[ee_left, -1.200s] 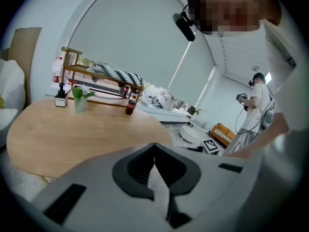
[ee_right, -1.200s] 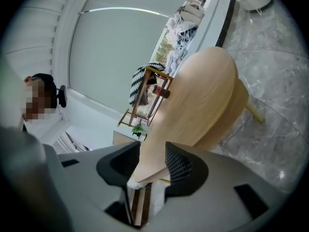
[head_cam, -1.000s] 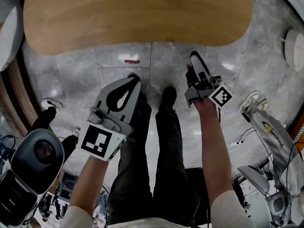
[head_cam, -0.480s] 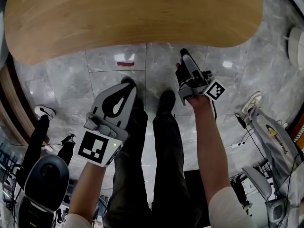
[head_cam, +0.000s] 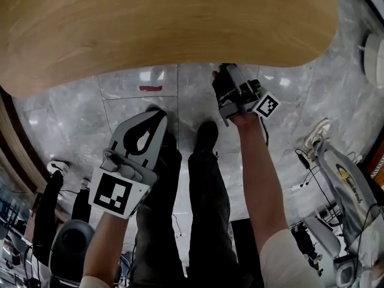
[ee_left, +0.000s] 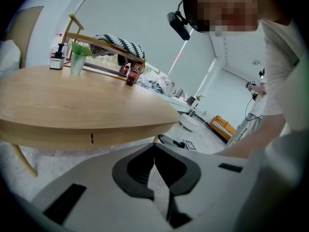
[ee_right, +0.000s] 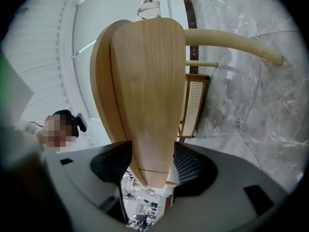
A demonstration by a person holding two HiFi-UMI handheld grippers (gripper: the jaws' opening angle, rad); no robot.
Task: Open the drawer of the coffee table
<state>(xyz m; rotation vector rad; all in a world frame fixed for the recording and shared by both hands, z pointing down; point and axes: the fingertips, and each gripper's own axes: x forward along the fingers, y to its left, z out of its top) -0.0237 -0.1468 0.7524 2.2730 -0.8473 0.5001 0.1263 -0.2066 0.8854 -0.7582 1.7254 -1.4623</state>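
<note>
The wooden coffee table (head_cam: 168, 23) fills the top of the head view. My right gripper (head_cam: 223, 71) reaches its near edge. In the right gripper view that gripper (ee_right: 152, 146) is rolled sideways, and the table's edge band (ee_right: 147, 105), crossed by a thin seam (ee_right: 152, 169), stands between the jaws. The jaws have just been opening and stand open around the band without pressing on it. My left gripper (head_cam: 159, 114) hangs over the floor short of the table, shut and empty. In its own view the left gripper (ee_left: 155, 146) faces the edge band with a short dark seam (ee_left: 91, 138).
On the table top stand a glass with greenery (ee_left: 77, 63), a dark bottle (ee_left: 131, 75) and a small white device (ee_left: 56, 59). A curved table leg (ee_right: 231, 40) and a rattan panel (ee_right: 193, 105) lie under the top. The person's legs (head_cam: 204, 179) stand on the marble floor between the grippers.
The table top has grown larger in the head view. My right gripper has moved up and left to the table's near edge. The left gripper has shifted only slightly.
</note>
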